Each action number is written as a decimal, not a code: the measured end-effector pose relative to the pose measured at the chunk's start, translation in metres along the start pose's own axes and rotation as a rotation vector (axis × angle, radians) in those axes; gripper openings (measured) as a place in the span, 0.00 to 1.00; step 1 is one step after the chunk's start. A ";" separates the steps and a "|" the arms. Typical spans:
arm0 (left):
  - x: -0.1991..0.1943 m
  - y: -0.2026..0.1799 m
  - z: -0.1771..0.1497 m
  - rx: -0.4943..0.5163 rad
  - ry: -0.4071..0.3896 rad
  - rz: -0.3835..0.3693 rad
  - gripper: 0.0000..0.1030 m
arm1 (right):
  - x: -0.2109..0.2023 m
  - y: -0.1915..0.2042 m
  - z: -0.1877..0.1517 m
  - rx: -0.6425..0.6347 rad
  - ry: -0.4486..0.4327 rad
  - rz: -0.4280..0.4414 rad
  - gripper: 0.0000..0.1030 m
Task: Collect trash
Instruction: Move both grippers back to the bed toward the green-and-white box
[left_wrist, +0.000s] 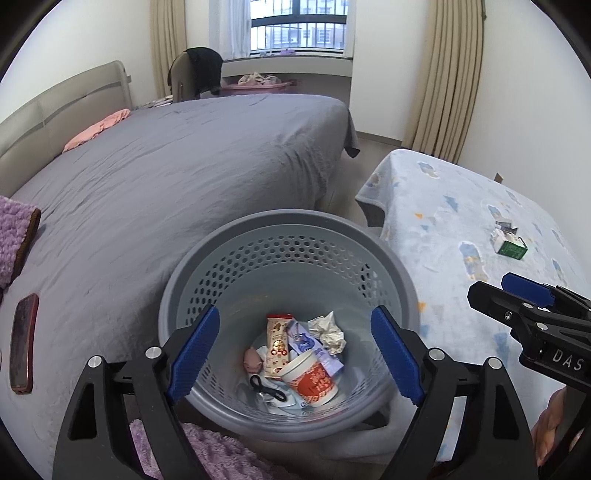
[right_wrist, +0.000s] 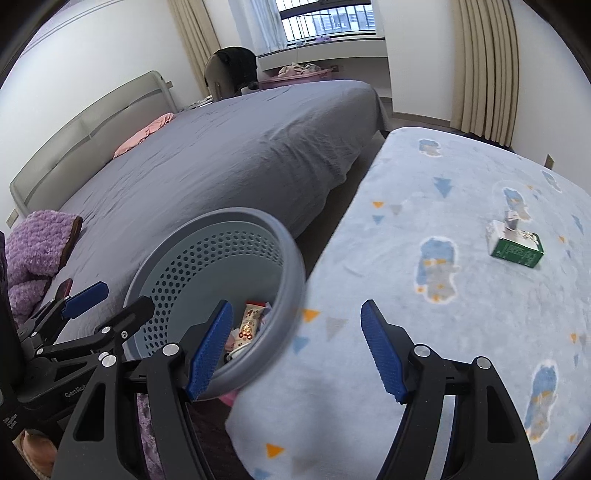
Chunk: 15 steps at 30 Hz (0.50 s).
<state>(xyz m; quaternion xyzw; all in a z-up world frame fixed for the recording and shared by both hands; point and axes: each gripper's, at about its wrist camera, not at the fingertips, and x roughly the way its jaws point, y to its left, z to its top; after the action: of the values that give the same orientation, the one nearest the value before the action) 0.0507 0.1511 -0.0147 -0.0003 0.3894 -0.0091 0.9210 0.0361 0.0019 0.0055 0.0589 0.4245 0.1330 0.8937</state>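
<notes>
The left gripper (left_wrist: 295, 354) hangs over the grey perforated bin (left_wrist: 236, 229), its fingers (left_wrist: 194, 350) spread wide with nothing between them. The bin stands on the floor between the grey bed (left_wrist: 184, 166) and the table (left_wrist: 443, 229) draped in a pale blue patterned blanket. Inside the bin lie a red-and-white paper cup (left_wrist: 314, 380), a snack wrapper (left_wrist: 277, 343), a crumpled white paper (left_wrist: 327, 332) and a black looped item (left_wrist: 266, 387), possibly a hair tie.

The right gripper (right_wrist: 297, 354) is positioned above the near-left edge of the table, fingers (right_wrist: 382, 358) apart and empty.

One piece of trash, a green-and-white carton (right_wrist: 515, 245), rests on the table toward its far-right side, well apart from both grippers. A phone (left_wrist: 24, 343) lies near the bed's near edge.
</notes>
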 end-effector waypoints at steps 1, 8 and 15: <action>-0.001 -0.005 0.001 0.009 -0.004 -0.003 0.82 | -0.002 -0.004 0.000 0.003 -0.003 -0.004 0.67; -0.006 -0.040 0.010 0.055 -0.026 -0.023 0.86 | -0.018 -0.040 -0.003 0.029 -0.040 -0.028 0.69; -0.006 -0.078 0.014 0.089 -0.035 -0.036 0.91 | -0.034 -0.084 -0.008 0.071 -0.070 -0.062 0.69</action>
<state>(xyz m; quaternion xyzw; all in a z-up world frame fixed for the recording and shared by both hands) 0.0549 0.0733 0.0002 0.0336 0.3722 -0.0432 0.9266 0.0252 -0.0885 0.0069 0.0823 0.3988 0.0881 0.9091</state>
